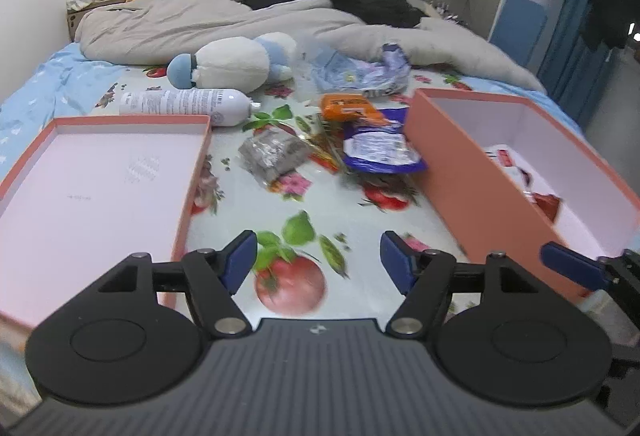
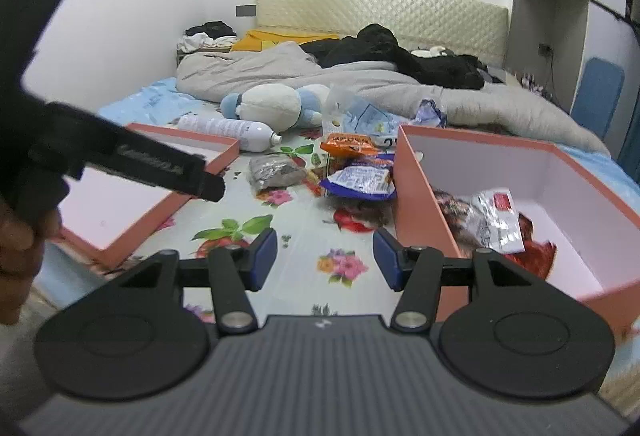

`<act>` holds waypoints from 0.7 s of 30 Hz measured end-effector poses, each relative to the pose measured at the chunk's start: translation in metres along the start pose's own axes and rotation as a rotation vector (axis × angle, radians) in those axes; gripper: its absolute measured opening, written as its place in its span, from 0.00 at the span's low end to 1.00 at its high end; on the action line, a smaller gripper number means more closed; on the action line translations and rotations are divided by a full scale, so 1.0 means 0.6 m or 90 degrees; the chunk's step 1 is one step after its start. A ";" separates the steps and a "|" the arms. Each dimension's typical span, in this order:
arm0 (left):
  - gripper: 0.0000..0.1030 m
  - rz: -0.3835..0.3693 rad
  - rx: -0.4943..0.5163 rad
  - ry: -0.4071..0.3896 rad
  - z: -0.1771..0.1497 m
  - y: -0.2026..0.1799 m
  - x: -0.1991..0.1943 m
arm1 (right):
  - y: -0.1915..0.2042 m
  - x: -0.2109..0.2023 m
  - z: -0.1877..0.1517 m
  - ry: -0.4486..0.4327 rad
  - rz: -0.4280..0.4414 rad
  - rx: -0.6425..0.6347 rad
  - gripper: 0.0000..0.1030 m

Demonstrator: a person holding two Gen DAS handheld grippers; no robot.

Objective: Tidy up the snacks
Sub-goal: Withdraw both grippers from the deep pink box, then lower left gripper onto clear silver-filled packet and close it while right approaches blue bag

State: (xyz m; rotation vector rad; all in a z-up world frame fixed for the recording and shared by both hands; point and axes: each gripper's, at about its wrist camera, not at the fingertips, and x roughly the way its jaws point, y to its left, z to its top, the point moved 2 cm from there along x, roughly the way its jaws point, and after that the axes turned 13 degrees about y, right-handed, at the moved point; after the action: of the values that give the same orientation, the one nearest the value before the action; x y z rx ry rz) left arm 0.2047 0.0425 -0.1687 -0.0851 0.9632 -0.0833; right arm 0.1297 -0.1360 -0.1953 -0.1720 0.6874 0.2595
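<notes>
Both the left gripper (image 1: 318,260) and the right gripper (image 2: 325,258) stood wide and empty above the floral sheet (image 1: 248,204). Left of the deep pink box (image 2: 416,192) lay a blue snack packet (image 2: 358,182), an orange packet (image 2: 350,145) and a grey packet (image 2: 276,172); a silver-and-red packet (image 2: 496,224) lay inside the box.

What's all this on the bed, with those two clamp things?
A person is sorting snacks into a pink box on a bed, holding a two-finger tool in each hand. Both the left gripper and the right gripper are open and empty. A few packets already lie in the box; an orange packet, a blue packet and a grey packet wait on the sheet. The box lid lies empty.
</notes>
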 end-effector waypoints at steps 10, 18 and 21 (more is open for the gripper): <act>0.71 0.002 0.008 0.062 0.094 0.062 0.153 | 0.012 0.144 0.044 0.009 -0.079 -0.073 0.54; 0.71 0.040 0.085 0.076 0.154 0.074 0.249 | 0.035 0.246 0.068 0.022 -0.123 -0.149 0.53; 0.71 0.046 0.091 0.078 0.179 0.081 0.272 | 0.044 0.275 0.073 0.020 -0.146 -0.173 0.53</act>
State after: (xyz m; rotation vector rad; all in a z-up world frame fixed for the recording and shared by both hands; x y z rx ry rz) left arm 0.3873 0.0771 -0.2465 0.0882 1.0784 -0.0911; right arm 0.2710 -0.0709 -0.2703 -0.5123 0.6560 0.1284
